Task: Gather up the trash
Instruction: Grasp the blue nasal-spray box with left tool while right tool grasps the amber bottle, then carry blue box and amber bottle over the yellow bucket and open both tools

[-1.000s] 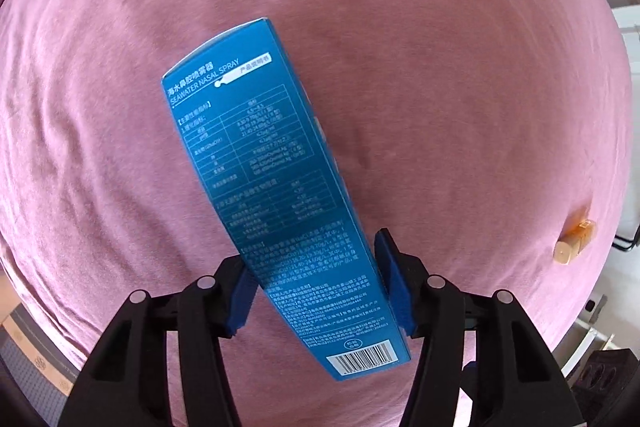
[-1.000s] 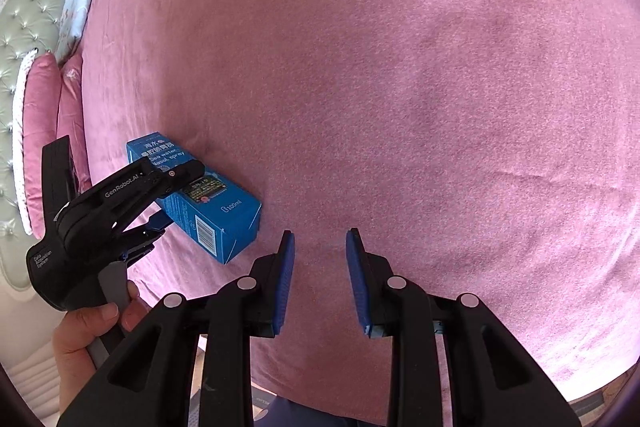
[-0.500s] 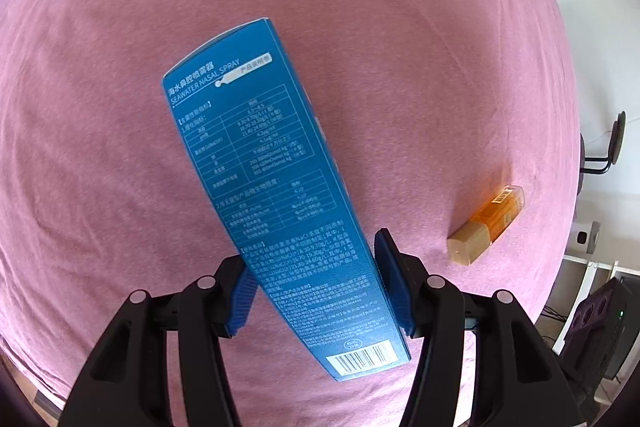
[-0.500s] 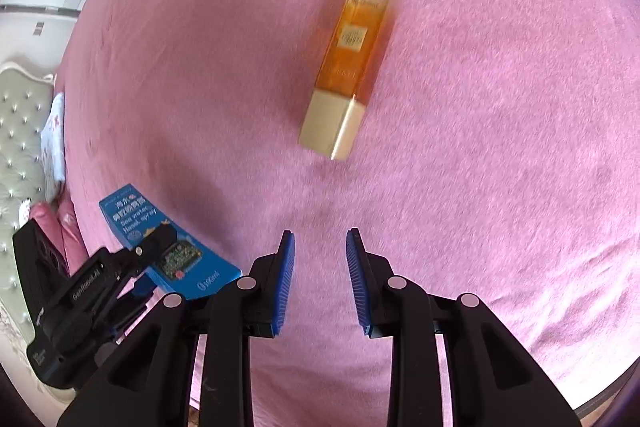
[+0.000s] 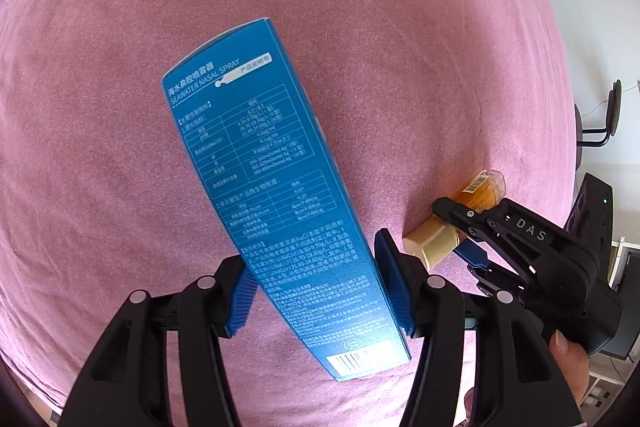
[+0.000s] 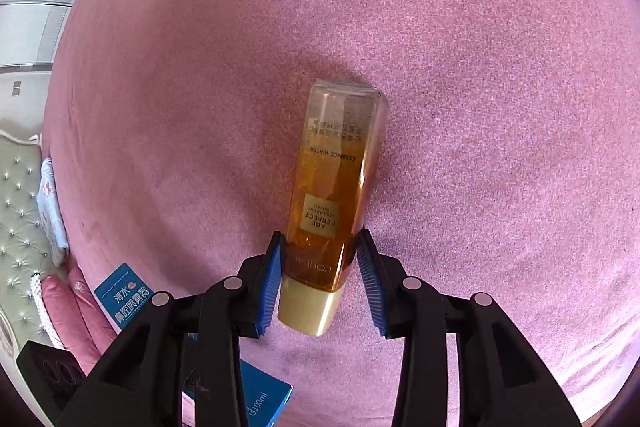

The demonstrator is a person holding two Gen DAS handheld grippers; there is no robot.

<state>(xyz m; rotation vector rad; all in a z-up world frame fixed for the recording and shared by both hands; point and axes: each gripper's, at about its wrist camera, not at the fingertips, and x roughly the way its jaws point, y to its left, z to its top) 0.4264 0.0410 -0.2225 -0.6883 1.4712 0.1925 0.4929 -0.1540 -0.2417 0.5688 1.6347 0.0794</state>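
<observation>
Left gripper (image 5: 320, 291) clamped on a tall blue nasal spray box (image 5: 280, 187), blue pads pressed against both long sides near the barcode end, box lifted clear of the pink bedspread (image 5: 120, 27) and tilted away from the camera toward upper left. Printed face with tables of small text turned to the lens, barcode at the near bottom corner. Right gripper (image 6: 320, 267) lowered over an amber bottle (image 6: 336, 179) lying flat on the same bedspread (image 6: 500, 67), cream cap (image 6: 308, 311) pointing back toward the camera, clear base pointing away. Jaws opening at this moment, bottle between them at the neck just above the cap; left pad looks to be touching the bottle, a sliver of gap at the right pad, so no firm grip. In the left wrist view, same bottle (image 5: 476, 191) seen off to the right with the right gripper (image 5: 456, 227) straddling it, and a hand (image 5: 568, 367) wrapped round the handle. In the right wrist view, blue box (image 6: 124, 295) showing low left, partly hidden behind the black fingers. Tufted headboard (image 6: 20, 219) and pink pillows (image 6: 80, 311) beyond the bed edge at far left.
</observation>
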